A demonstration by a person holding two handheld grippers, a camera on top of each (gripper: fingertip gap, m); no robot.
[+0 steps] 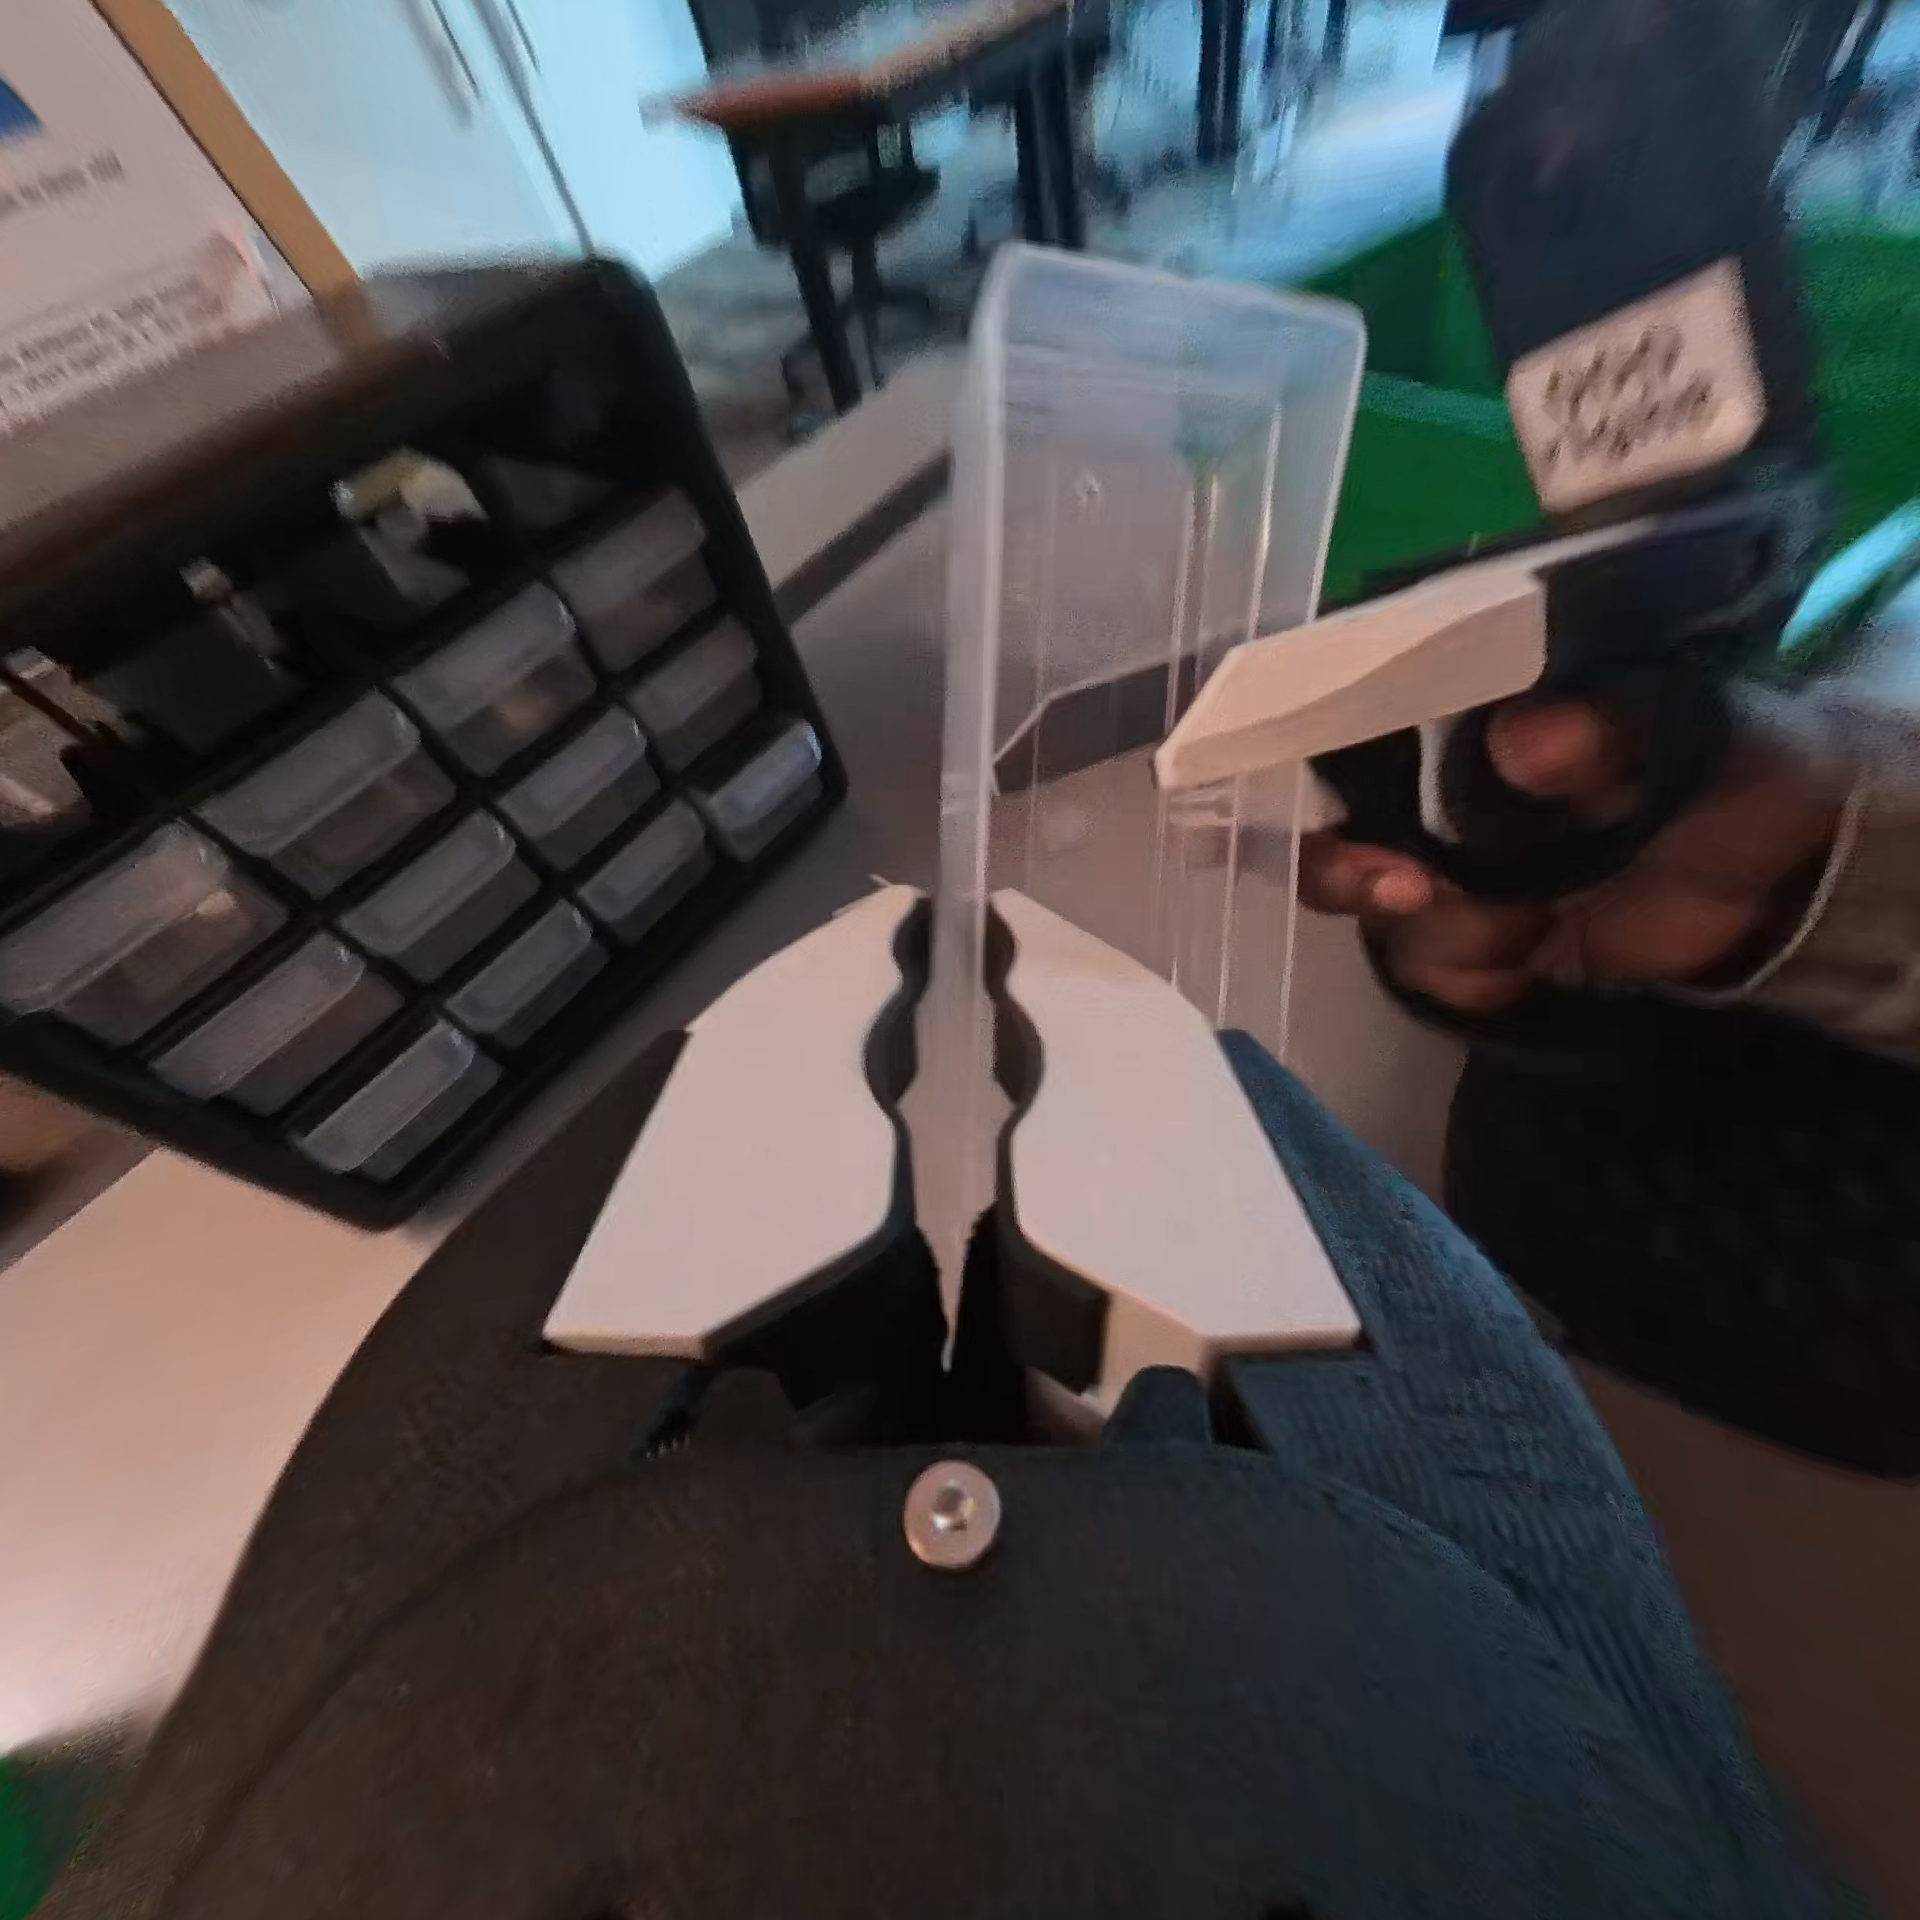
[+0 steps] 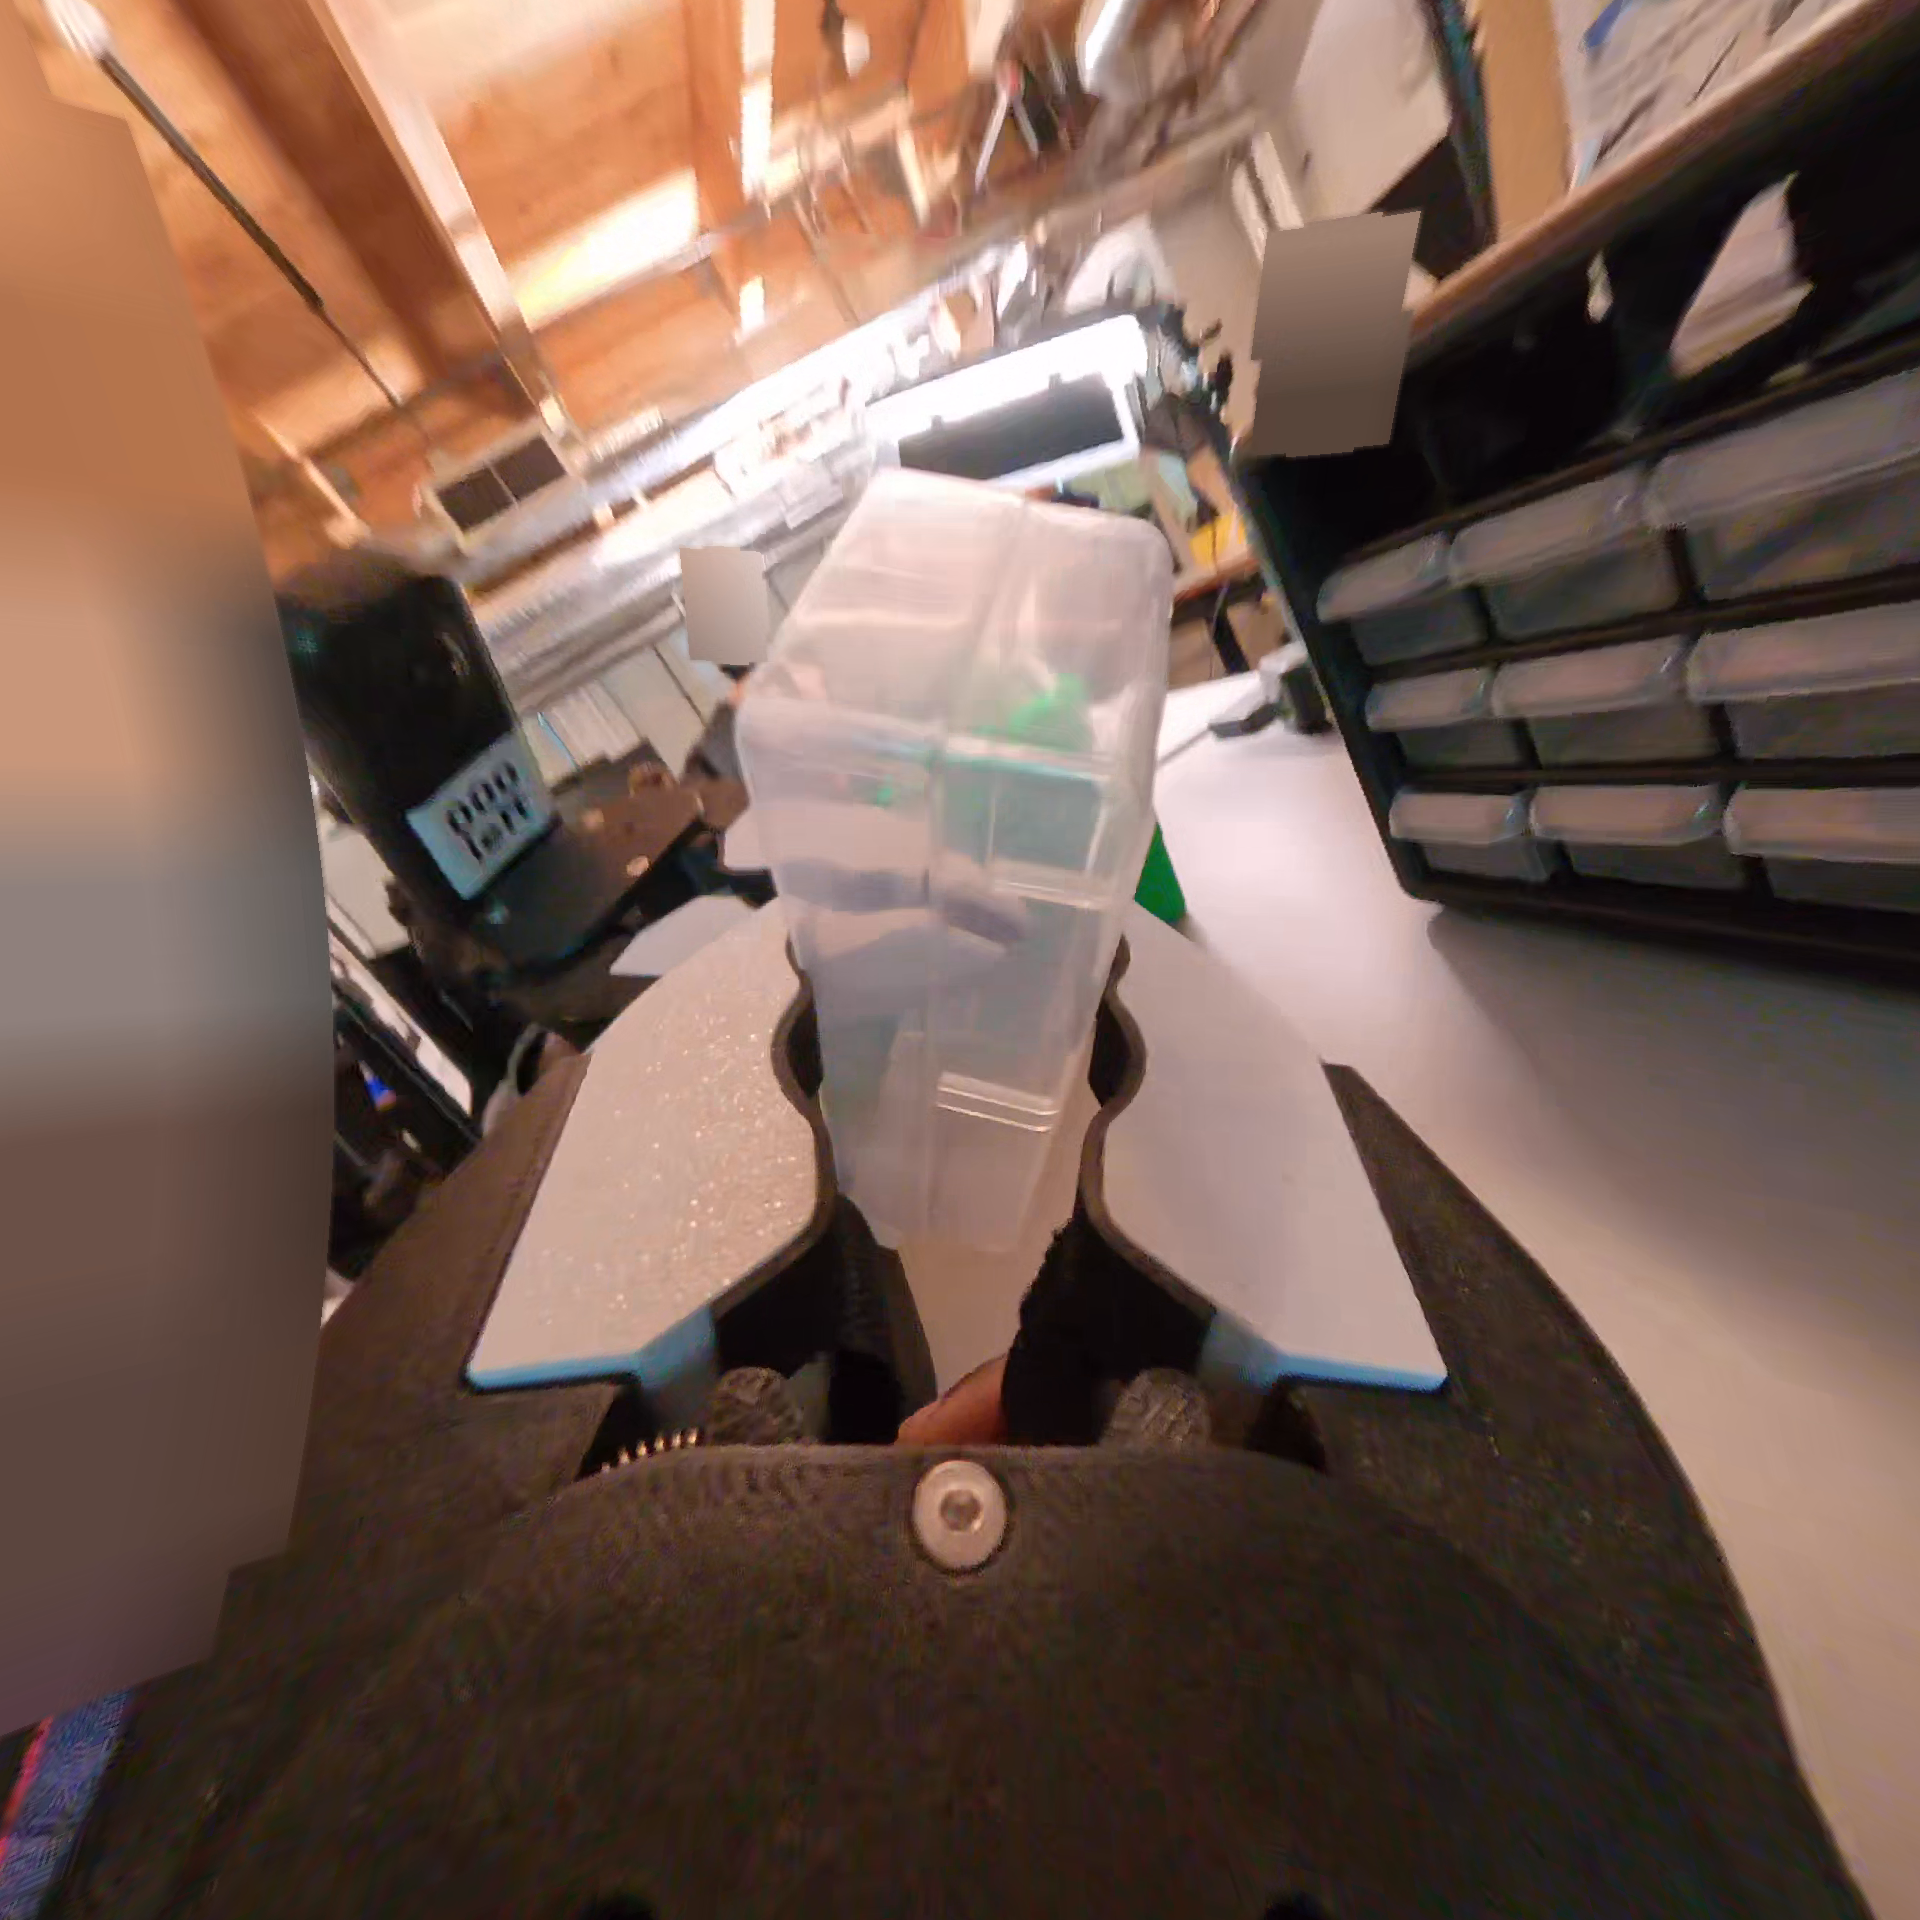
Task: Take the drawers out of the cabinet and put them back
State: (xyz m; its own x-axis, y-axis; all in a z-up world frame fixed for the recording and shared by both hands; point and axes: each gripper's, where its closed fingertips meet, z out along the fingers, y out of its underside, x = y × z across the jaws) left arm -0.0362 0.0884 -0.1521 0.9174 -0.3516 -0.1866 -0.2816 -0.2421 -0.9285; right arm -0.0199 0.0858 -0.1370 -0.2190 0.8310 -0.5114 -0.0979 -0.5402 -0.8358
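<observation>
Drawers of clear plastic, one each, sit clamped in the left hand-held gripper (image 1: 951,1049) and right hand-held gripper (image 2: 951,1081), black multi-drawer cabinet (image 1: 416,727) at ten o'clock.

No text I can read cleanly; motion blur everywhere. What carries writing:

- White label (image 1: 1636,400) with dark characters on the black body of the right gripper (image 1: 1205,800), seen in the left wrist view beyond the clear drawer (image 1: 1153,499). Smeared, illegible.
- A similar white label (image 2: 480,821) with dark characters on the black body of the left gripper (image 1: 951,914), seen in the right wrist view left of the clear drawer (image 2: 966,748). Blurred, I can't make it out.
- White poster (image 1: 94,260) at the upper left of the left wrist view, with lines of small dark print and a blue graphic at its edge. Too blurred to read.
- Pale sheets (image 2: 1704,52) pinned at the top right of the right wrist view. Print too small to tell.
</observation>
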